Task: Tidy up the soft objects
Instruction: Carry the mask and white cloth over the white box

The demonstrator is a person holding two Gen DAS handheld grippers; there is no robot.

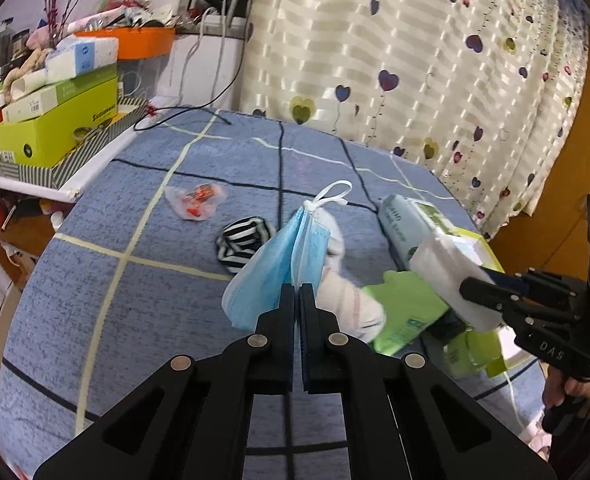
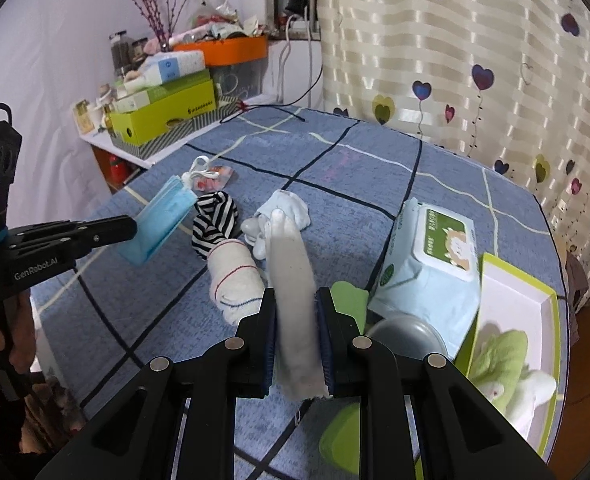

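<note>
Both claws are clamped: right gripper (image 2: pixel 295 320) on a white cloth (image 2: pixel 293 280), left gripper (image 1: pixel 297 300) on blue masks (image 1: pixel 279 256). Green box (image 2: pixel 535 300) at the bed's right edge seemingly holds some; socks (image 2: pixel 215 220) remain mid-bed (image 2: pixel 375 168).

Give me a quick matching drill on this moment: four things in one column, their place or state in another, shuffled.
1. blue face masks
2. white folded cloth
3. striped sock
4. wet wipes pack

A. lying beside the open green box
B. clamped in the right gripper
C. loose on the blue blanket
D. clamped in the left gripper

Pairs: 1-D, 2-B, 3-C, 4-A
</note>
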